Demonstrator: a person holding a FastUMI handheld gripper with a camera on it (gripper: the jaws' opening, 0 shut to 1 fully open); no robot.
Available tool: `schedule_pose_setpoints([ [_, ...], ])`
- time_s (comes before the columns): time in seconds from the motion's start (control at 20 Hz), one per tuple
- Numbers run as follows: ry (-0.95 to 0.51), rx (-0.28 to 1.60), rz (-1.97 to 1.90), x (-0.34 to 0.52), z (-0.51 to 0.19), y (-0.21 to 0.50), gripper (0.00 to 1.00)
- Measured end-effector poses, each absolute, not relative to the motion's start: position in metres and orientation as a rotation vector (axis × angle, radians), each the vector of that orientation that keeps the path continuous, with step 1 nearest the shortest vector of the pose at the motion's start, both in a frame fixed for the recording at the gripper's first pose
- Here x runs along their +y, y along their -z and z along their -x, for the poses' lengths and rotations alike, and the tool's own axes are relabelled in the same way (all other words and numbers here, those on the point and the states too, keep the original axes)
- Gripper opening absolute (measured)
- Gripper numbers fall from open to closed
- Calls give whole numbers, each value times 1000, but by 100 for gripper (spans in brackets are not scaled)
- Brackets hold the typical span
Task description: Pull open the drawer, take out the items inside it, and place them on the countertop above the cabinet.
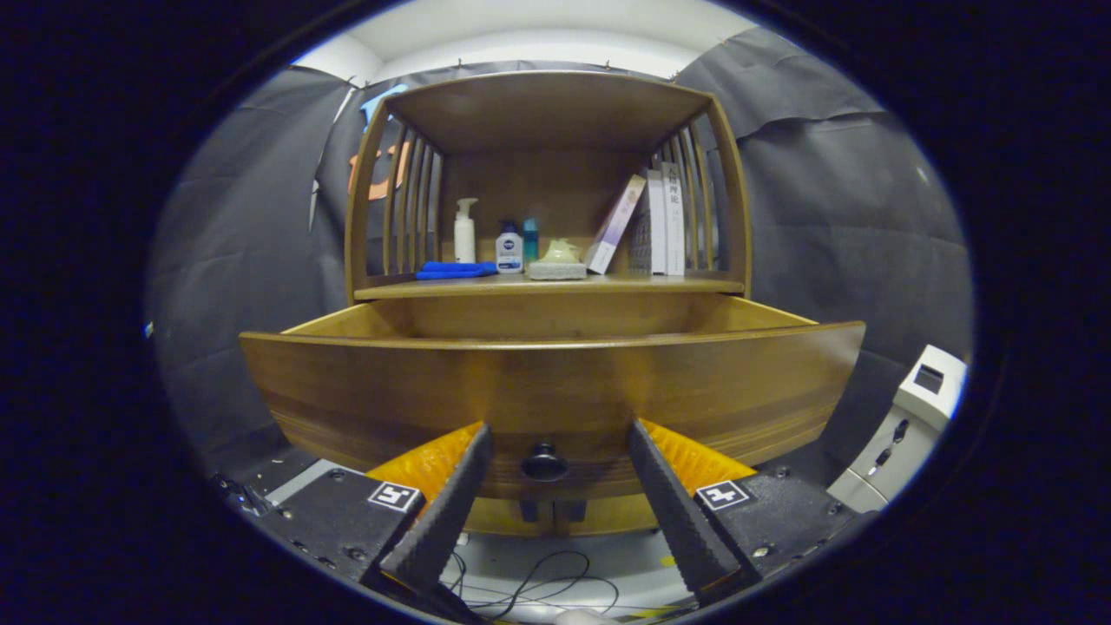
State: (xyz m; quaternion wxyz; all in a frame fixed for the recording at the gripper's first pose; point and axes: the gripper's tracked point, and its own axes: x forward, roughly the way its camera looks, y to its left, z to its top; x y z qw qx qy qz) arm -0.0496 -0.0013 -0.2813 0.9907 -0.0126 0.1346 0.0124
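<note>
handheld two-finger gripper (pixel 555 451), seen along its own fingers

two long wedge-shaped fingers (pixel 443 512) with ribbed, finely grooved inner faces taper forward from black block mounts. each mount carries a small square black-and-white marker (pixel 395 496) on top, with round screw heads (pixel 760 550) along the edges. the jaws stand spread wide apart.

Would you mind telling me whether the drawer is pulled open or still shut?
Open: the drawer front stands well forward of the cabinet, side walls showing. The open gripper straddles the knob without touching.
</note>
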Motion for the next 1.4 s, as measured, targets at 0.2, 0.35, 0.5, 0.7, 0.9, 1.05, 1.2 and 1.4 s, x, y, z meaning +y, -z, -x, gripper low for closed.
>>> schedule_pose_setpoints([
  [0.2, -28, 268, 22, 0, 49, 281, 100],
  [0.35, -23, 276, 12, -1, 47, 279, 99],
  [0.5, -19, 272, 16, -1, 41, 290, 99],
  [0.7, -28, 269, 28, 5, 28, 289, 98],
  [0.9, -31, 279, 21, 8, 11, 290, 98],
  [1.05, -25, 256, 16, 11, -11, 286, 98],
  [1.2, -20, 253, 17, 12, -29, 277, 98],
  [1.4, -17, 255, 19, 13, -31, 278, 99],
])
